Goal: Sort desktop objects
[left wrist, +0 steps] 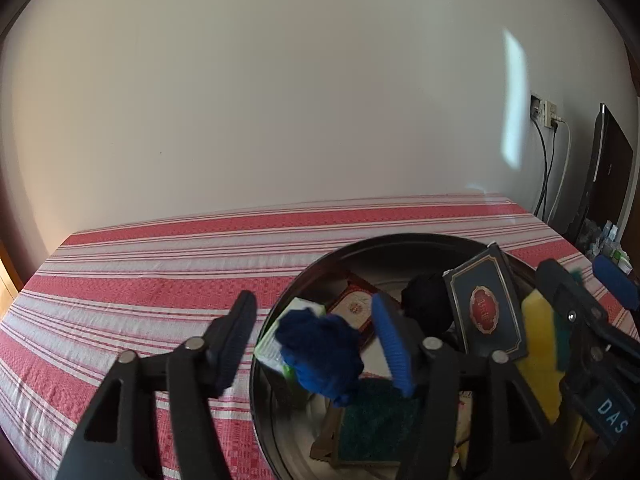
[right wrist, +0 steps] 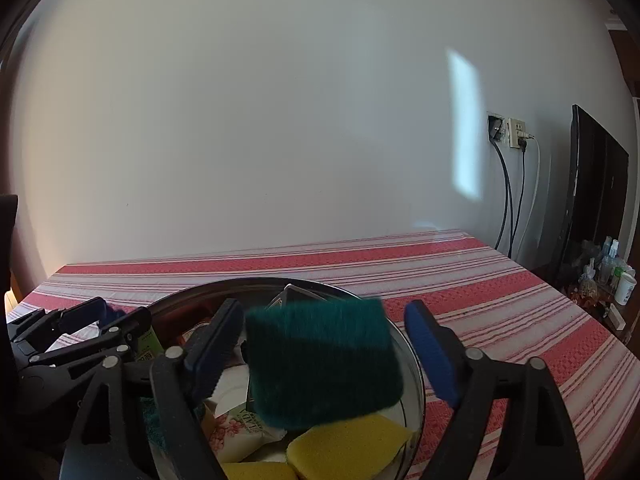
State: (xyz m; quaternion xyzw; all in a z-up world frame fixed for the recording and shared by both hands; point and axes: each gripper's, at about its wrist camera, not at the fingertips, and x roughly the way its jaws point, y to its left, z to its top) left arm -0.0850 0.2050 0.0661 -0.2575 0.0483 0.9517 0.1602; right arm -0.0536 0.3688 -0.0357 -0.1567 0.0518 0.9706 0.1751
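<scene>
In the left wrist view the left gripper point(left wrist: 316, 340) stands with its jaws spread apart over a dark round bowl point(left wrist: 360, 250) in the lower middle of the frame. A dark blue cloth wad point(left wrist: 320, 354) sits blurred between the fingers, touching neither pad clearly; whether it rests on the heap or is in the air cannot be told. Behind it lie a dark blue card box point(left wrist: 486, 308), a red card box point(left wrist: 354, 308) half hidden, and a black ball-like lump point(left wrist: 428, 300) too dark to identify. The bowl's lower rim is cut off by the frame.

In the right wrist view the right gripper point(right wrist: 324, 354) is likewise wide apart, and a green scouring sponge point(right wrist: 324, 364), motion-blurred, hangs between the pads without contact. Below it lies a yellow sponge point(right wrist: 348, 446). The striped red tablecloth point(right wrist: 500, 300) runs to the wall.
</scene>
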